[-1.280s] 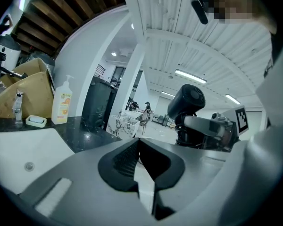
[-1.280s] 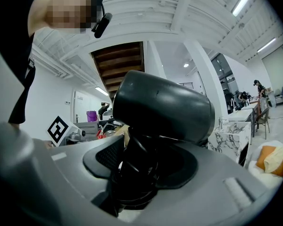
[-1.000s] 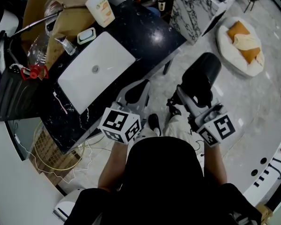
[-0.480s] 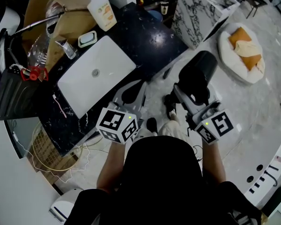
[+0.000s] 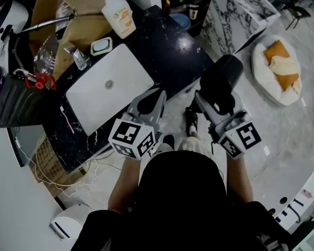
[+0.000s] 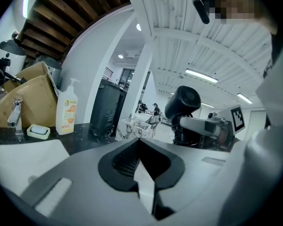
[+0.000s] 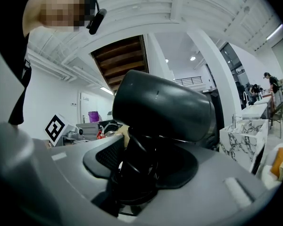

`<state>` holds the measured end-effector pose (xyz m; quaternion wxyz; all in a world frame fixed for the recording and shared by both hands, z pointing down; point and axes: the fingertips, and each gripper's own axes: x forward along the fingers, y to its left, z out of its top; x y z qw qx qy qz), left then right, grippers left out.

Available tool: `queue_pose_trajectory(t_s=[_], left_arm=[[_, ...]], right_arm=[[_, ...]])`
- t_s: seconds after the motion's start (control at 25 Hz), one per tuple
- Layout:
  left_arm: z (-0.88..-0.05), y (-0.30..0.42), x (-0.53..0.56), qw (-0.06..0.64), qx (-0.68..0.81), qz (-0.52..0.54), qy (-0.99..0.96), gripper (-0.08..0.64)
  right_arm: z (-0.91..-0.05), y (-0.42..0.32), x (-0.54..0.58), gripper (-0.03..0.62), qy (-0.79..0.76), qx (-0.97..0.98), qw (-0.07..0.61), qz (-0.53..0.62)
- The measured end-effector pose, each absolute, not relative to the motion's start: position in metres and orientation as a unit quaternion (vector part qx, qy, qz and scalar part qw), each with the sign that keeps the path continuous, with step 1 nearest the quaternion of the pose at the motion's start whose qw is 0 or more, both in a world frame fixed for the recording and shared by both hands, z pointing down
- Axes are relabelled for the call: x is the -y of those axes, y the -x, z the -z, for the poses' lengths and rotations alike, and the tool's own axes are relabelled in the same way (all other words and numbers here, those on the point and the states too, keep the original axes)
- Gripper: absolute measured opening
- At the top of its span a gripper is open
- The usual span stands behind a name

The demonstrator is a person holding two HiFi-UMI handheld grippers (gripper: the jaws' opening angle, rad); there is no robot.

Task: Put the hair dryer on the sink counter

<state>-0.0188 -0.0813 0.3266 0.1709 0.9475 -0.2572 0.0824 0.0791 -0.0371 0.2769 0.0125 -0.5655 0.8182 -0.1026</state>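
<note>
1. Right gripper (image 7: 137,173): jaws are closed on the handle of the black hair dryer (image 7: 165,109). The barrel sits above the jaws, tilted.
2. Hair dryer position: in the head view the hair dryer (image 5: 222,77) is held in the air over the light floor (image 5: 272,124), off the counter (image 5: 172,46) and just beyond its right corner. It does not touch the counter. The right gripper (image 5: 212,109) holds it from below.
3. Left gripper (image 6: 140,147): jaws are drawn together at the tips, with nothing between them. In the head view the left gripper (image 5: 149,102) is at the counter's near edge, close to the near right corner of the white sink (image 5: 125,77). From the left gripper view, the hair dryer (image 6: 183,100) appears to the right at jaw height.
4. Counter contents:
   - The sink occupies the middle of the black counter.
   - A faucet (image 5: 76,56) and a soap dish (image 5: 101,46) stand along the sink's far edge.
   - A pump bottle (image 5: 119,13) stands at the counter's far edge, beside a cardboard box (image 5: 68,14).
5. The counter's right corner area is bare black surface.
</note>
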Motion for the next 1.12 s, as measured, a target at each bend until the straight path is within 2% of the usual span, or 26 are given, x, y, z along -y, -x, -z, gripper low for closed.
queue_pose_trajectory(t_s=[1.12], left_arm=[[-0.344,-0.041,0.138,0.186,0.426,-0.100,-0.880,0.000]], right_arm=[[-0.334,-0.139,0.153,0.221,0.404,-0.899,-0.041,0.165]])
